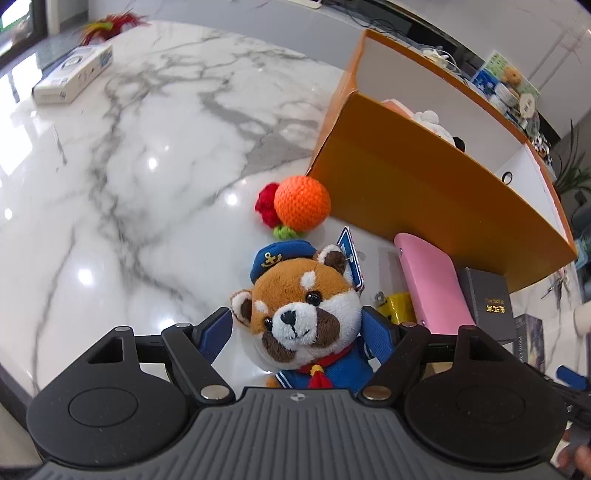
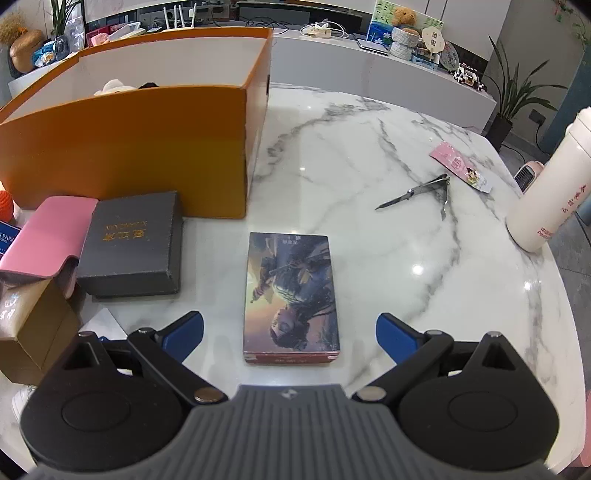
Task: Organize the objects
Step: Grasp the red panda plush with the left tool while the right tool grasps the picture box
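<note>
This looks like a lived-in home, probably a living or dining room. A glossy white marble desk fills both views. Behind it, along the top of the right wrist frame, runs a long white sideboard crowded with keepsakes: a small teddy bear, a painted picture, trinkets and charging cables. Potted plants stand at the upper right, and a Wi-Fi router sits at the top, left of centre.
</note>
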A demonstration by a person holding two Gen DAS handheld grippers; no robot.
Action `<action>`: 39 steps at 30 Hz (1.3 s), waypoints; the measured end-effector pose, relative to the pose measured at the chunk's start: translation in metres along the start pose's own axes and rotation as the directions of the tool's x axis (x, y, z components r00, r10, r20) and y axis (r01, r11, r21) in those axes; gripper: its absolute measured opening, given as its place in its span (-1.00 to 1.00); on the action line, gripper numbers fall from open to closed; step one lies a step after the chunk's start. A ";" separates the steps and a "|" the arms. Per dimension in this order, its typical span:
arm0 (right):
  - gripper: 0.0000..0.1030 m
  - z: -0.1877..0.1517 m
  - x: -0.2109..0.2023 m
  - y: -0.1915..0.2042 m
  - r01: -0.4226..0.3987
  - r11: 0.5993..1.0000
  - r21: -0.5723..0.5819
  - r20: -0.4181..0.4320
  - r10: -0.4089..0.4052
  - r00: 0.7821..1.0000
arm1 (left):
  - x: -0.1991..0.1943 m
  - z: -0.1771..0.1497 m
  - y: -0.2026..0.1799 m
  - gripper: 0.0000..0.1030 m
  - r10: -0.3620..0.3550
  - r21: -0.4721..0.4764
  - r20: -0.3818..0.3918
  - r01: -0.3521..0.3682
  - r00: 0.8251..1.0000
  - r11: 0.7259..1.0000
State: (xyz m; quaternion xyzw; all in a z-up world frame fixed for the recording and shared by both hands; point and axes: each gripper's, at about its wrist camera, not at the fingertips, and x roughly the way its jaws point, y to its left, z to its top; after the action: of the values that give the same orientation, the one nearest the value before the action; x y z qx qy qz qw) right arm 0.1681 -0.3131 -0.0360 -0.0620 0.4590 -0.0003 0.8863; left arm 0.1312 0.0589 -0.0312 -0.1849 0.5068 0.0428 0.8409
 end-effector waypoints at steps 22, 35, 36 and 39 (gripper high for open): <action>0.94 0.009 0.011 0.001 0.012 0.999 0.038 0.048 -0.014 0.999 | 0.016 -0.041 -0.034 0.64 0.007 0.031 0.069 -0.009 0.998 0.999; 0.21 0.013 0.033 -0.008 -0.022 0.992 0.121 0.024 0.020 1.000 | 0.006 -0.054 -0.032 0.56 0.023 0.055 0.071 -0.027 0.997 0.998; 0.21 0.013 0.033 -0.009 -0.029 0.992 0.125 0.024 0.026 0.999 | 0.005 -0.054 -0.032 0.52 0.020 0.061 0.073 -0.024 0.997 0.998; 0.20 0.012 0.031 -0.008 -0.034 0.993 0.114 0.026 0.031 0.999 | 0.004 -0.055 -0.034 0.42 0.025 0.092 0.086 -0.033 0.996 0.995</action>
State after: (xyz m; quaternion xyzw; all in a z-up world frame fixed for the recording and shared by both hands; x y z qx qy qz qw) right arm 0.1962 -0.3217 -0.0540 -0.0034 0.4482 -0.0115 0.8938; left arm 0.0960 0.0076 -0.0483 -0.1358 0.4749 0.0389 0.8686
